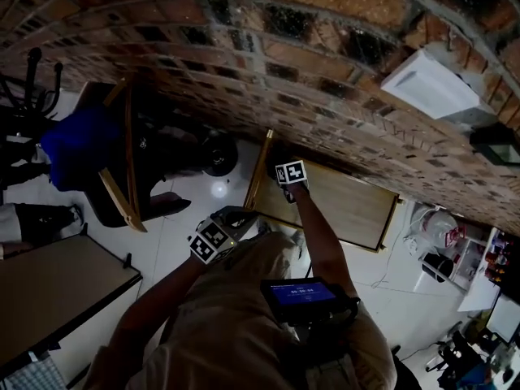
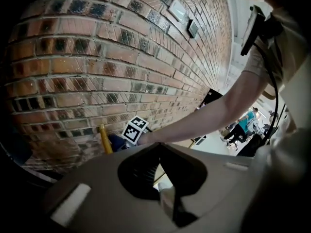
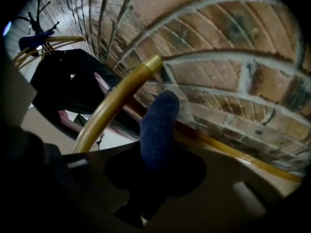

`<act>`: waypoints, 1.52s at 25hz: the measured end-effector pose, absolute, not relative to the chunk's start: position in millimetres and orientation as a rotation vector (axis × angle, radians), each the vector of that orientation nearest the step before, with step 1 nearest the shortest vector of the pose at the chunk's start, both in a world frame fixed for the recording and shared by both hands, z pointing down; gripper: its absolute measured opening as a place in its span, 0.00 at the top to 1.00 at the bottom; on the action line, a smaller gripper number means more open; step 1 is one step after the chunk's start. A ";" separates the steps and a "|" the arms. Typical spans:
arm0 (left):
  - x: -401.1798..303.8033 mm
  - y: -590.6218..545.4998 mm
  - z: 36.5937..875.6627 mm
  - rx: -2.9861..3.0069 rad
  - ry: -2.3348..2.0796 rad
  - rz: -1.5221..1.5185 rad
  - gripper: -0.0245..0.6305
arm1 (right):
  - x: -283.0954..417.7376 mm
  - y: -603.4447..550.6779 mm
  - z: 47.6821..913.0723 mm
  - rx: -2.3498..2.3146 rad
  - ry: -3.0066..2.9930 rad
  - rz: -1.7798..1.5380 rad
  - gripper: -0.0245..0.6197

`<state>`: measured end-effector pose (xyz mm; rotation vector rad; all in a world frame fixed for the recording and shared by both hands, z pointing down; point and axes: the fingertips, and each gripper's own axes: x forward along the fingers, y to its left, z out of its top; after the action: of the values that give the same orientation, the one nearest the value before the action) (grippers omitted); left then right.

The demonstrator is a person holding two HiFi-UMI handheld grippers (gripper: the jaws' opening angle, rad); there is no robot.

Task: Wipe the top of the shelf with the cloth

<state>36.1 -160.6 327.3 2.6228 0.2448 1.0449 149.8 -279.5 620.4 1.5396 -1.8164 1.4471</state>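
The shelf's pale wooden top (image 1: 349, 205) stands against the brick wall, edged by a yellow tube frame (image 1: 258, 173). My right gripper (image 1: 291, 177) is at the top's left corner, shut on a dark blue cloth (image 3: 158, 127). In the right gripper view the cloth sticks up out of the jaws, just before the yellow tube (image 3: 114, 98) and the bricks. My left gripper (image 1: 215, 238) hangs back to the left, away from the shelf, jaws together with nothing in them. In the left gripper view I see the right gripper's marker cube (image 2: 134, 129), a bit of the blue cloth (image 2: 116, 142) and the yellow tube (image 2: 105, 141).
The brick wall (image 1: 309, 63) runs across the back, with a white box (image 1: 431, 84) mounted on it. A chair draped in blue (image 1: 81, 145) and a coat stand (image 1: 32, 75) are at left. A wooden table (image 1: 57, 287) is at lower left; clutter lies at lower right (image 1: 455, 258).
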 end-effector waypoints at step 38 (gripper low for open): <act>202.8 30.7 322.9 2.618 0.394 1.129 0.96 | 462.6 117.4 677.4 1.886 -1.059 1.827 0.86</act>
<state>202.8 30.7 322.9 2.6184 0.3937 1.1293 462.6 117.4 677.4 1.8864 -1.0589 1.8271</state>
